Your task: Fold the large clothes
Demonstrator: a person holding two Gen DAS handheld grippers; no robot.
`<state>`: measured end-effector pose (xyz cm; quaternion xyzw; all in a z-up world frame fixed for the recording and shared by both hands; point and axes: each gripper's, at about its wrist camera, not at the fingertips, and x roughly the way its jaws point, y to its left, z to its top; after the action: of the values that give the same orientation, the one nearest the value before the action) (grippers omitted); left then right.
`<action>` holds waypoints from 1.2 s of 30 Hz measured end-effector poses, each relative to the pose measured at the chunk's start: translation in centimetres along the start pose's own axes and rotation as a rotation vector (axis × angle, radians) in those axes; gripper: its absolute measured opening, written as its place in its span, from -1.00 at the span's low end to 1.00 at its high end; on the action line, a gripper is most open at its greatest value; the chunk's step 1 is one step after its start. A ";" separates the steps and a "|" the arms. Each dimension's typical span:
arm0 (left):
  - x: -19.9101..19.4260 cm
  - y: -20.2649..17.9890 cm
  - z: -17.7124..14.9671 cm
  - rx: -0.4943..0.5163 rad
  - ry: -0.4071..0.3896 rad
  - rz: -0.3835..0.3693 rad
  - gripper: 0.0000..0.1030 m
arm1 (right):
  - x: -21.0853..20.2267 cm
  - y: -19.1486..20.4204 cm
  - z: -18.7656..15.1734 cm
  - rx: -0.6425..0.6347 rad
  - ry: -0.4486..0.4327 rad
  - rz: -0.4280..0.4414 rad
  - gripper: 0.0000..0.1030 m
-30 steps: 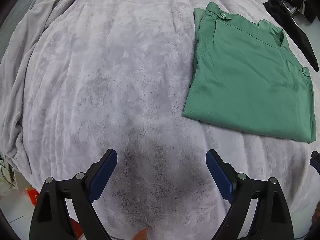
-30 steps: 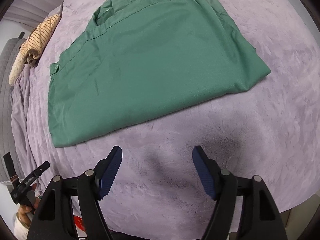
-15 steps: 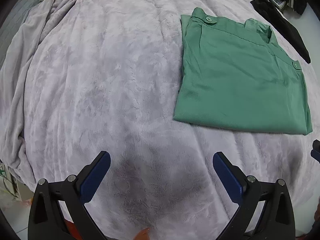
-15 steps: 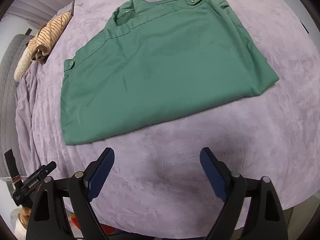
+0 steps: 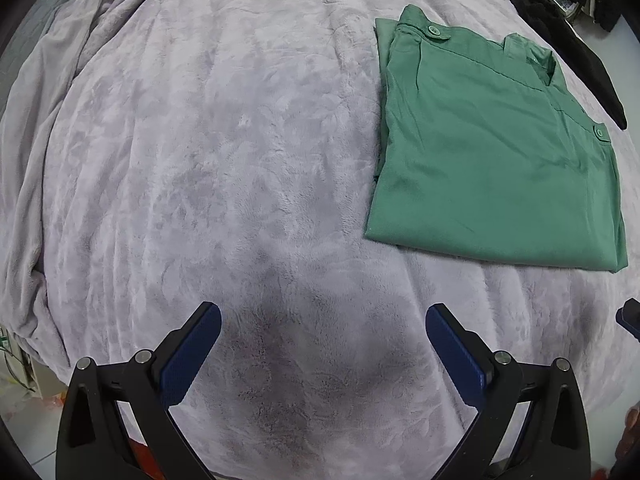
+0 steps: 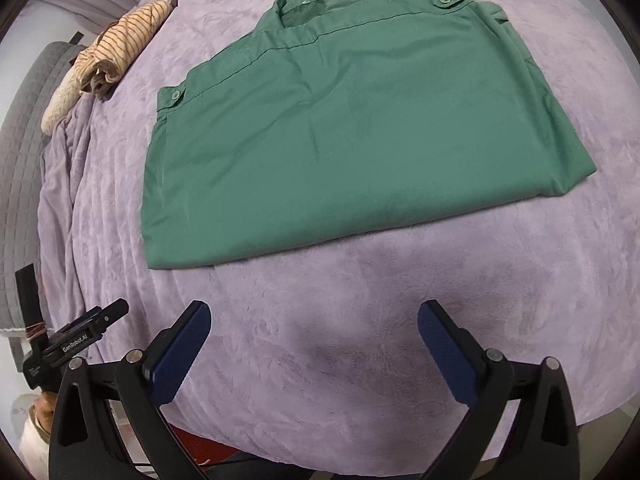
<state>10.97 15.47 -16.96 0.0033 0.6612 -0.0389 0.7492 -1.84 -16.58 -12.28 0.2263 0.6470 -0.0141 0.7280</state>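
Both grippers have just been opening wider, with nothing between their fingers, and the right gripper (image 6: 314, 340) has drawn back from the folded green shirt (image 6: 352, 128), which now sits further ahead of its fingers. Its blue fingers (image 6: 180, 354) stand spread wide over the bare lilac blanket (image 6: 360, 320) of the bed, the shirt lying flat beyond their tips, collar at the far edge. Those of the left gripper (image 5: 324, 346) are equally wide and empty, with the shirt ahead and to their right, well apart.
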 end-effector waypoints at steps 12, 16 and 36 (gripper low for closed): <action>1.2 0.2 1.1 0.010 0.010 -0.012 1.00 | 3.0 2.0 -1.3 0.035 0.110 0.108 0.99; 1.7 0.4 1.6 0.012 0.014 -0.014 1.00 | 3.8 1.6 -1.5 0.093 0.138 0.151 0.99; 3.8 3.3 7.9 -0.011 0.003 -0.113 1.00 | 9.5 2.8 -0.8 0.296 0.147 0.450 1.00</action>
<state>19.43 18.14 -19.84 -0.0382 0.6617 -0.0774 0.7448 -0.14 -11.17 -20.48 0.4686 0.6225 0.0702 0.6229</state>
